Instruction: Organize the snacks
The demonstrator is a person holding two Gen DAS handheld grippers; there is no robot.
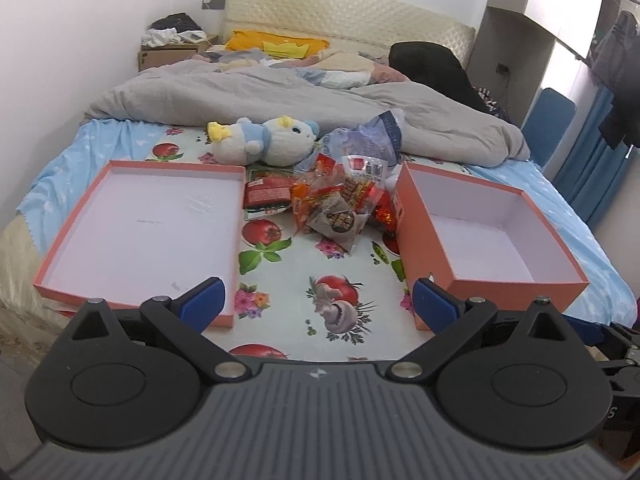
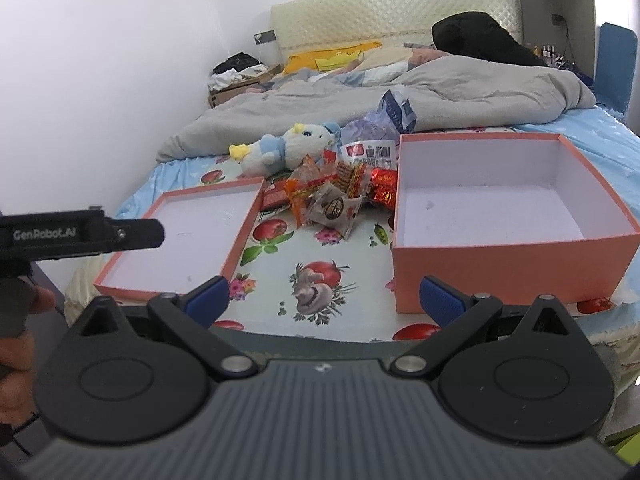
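Both grippers [image 1: 318, 304] [image 2: 324, 300] gape empty; crinkly snack packets [image 1: 328, 200] heaped between rectangular cardboard boxes [image 1: 492, 240].

Two open salmon-coloured cardboard containers are present: one shallow lid [image 1: 140, 224] and one deep box [image 1: 492, 236]. One plush toy [image 1: 264, 142] lies on the bed. One pile of snack packets [image 1: 324, 200] sits between the containers; overlap prevents an exact packet count. One crumpled bluish bag [image 1: 368, 136] lies behind the pile.
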